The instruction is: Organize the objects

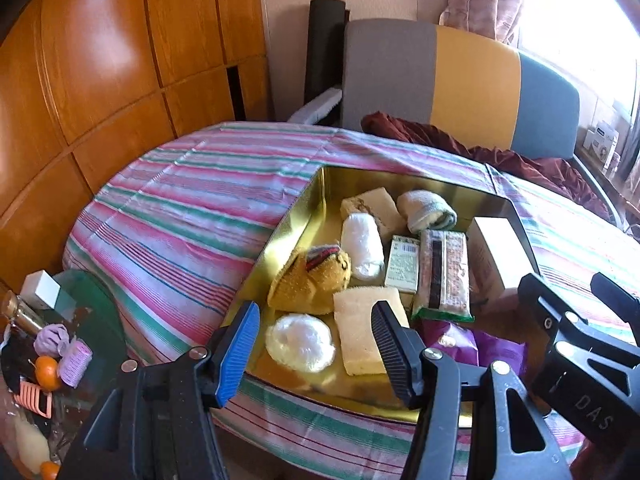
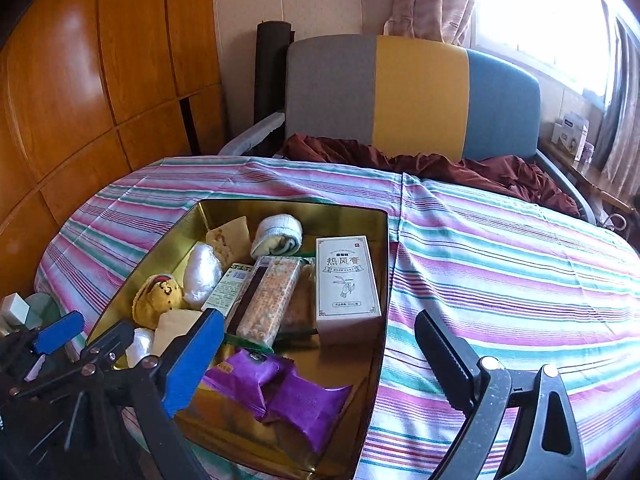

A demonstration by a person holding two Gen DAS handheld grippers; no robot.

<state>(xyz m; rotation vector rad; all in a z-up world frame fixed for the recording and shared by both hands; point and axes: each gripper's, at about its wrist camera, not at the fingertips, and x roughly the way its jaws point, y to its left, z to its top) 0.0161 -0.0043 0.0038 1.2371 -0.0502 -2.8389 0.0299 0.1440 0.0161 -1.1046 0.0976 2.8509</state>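
Both grippers hang with fingers spread wide and nothing between them: the left gripper over the near edge of the gold tray, the right gripper above the tray's near right corner. Inside lie a white box, purple packets, a yellow plush and sponges. The tray sits on a striped worktop; behind stand a chair and wood panelling.

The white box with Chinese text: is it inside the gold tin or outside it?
Inside. The white box lies within the gold tin, against its right wall, beside the snack bars.
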